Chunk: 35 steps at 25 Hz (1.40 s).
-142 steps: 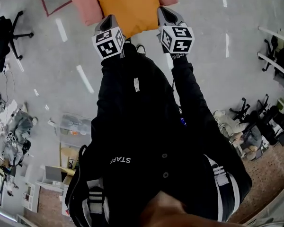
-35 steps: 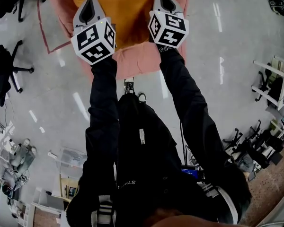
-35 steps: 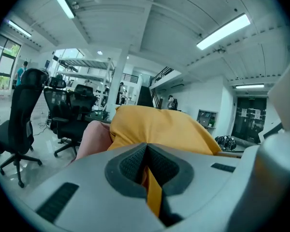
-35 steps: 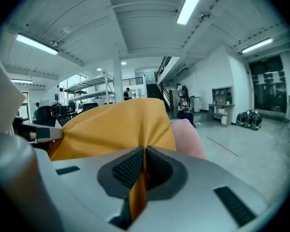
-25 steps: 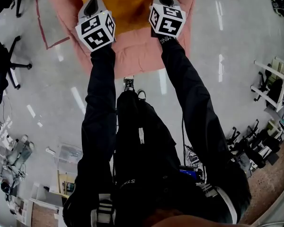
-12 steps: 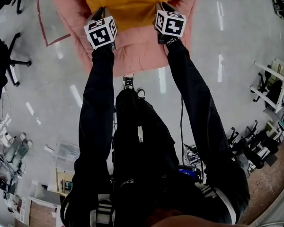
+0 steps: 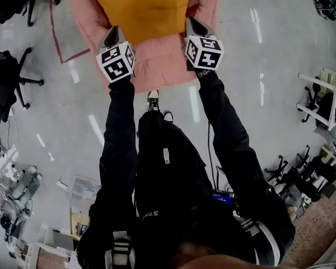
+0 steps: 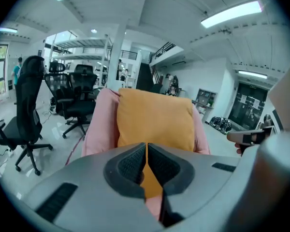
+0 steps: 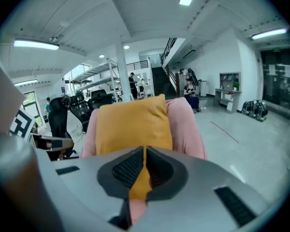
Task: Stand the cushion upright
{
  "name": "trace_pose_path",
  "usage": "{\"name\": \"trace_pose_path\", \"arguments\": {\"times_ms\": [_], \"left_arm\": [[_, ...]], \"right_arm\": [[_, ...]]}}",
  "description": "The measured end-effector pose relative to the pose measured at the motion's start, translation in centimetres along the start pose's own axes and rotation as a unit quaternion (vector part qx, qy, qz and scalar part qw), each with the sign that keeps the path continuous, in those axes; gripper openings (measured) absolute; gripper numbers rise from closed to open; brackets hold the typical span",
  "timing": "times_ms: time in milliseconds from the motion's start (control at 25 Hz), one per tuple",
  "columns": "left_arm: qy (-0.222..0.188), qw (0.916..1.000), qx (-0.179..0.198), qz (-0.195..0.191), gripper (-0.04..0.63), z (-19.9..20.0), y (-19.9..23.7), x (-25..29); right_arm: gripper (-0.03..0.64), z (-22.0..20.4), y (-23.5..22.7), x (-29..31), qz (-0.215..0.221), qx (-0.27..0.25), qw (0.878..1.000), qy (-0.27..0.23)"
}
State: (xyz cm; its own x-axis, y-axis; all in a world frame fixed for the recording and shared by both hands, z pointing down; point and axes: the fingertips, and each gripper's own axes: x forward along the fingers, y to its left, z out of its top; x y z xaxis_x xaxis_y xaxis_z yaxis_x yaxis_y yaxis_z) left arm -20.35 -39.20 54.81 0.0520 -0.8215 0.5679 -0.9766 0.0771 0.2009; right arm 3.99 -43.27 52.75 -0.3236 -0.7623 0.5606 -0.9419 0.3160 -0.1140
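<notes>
Grey floor (image 7: pixel 269 66) carries a pink armchair (image 7: pixel 157 66). The orange cushion (image 7: pixel 140 10) sits at the seat's back edge, upright and leaning on the backrest, which props it, so the task looks done. The left tool (image 7: pixel 113 31) is over the seat's front-left edge, jaws together, nothing in them. The right tool (image 7: pixel 191 22) is over the front-right edge, jaws closing on nothing. Both hang clear of the cushion, likely to avoid tipping it.

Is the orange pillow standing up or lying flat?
Standing up: the orange cushion rests upright against the back of the pink armchair, with its top corners pointing up.
</notes>
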Motion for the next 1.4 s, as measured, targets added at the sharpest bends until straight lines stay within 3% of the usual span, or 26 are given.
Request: {"name": "trace_pose_path", "arguments": {"times_ms": [200,680,920,1400], "left_arm": [[-0.024,0.9987,-0.023,-0.039,0.002,2.7,-4.3,-8.2],[-0.105,0.9885,0.009,-0.108,0.0,8.7,-15.3,-27.6],[-0.153,0.98,0.027,-0.124,0.0,11.1,-18.8,-33.1],[-0.196,0.9701,0.056,-0.132,0.0,13.4,-21.4,-40.2]], "right_arm": [[0.014,3.0,3.4,-9.2,0.028,-0.01,0.999,-0.035],[0.014,11.0,9.5,-29.6,0.072,-0.022,0.986,-0.147],[0.014,13.3,9.8,-36.1,0.078,-0.034,0.979,-0.187],[0.012,14.0,11.1,-43.2,0.087,-0.051,0.968,-0.229]]}}
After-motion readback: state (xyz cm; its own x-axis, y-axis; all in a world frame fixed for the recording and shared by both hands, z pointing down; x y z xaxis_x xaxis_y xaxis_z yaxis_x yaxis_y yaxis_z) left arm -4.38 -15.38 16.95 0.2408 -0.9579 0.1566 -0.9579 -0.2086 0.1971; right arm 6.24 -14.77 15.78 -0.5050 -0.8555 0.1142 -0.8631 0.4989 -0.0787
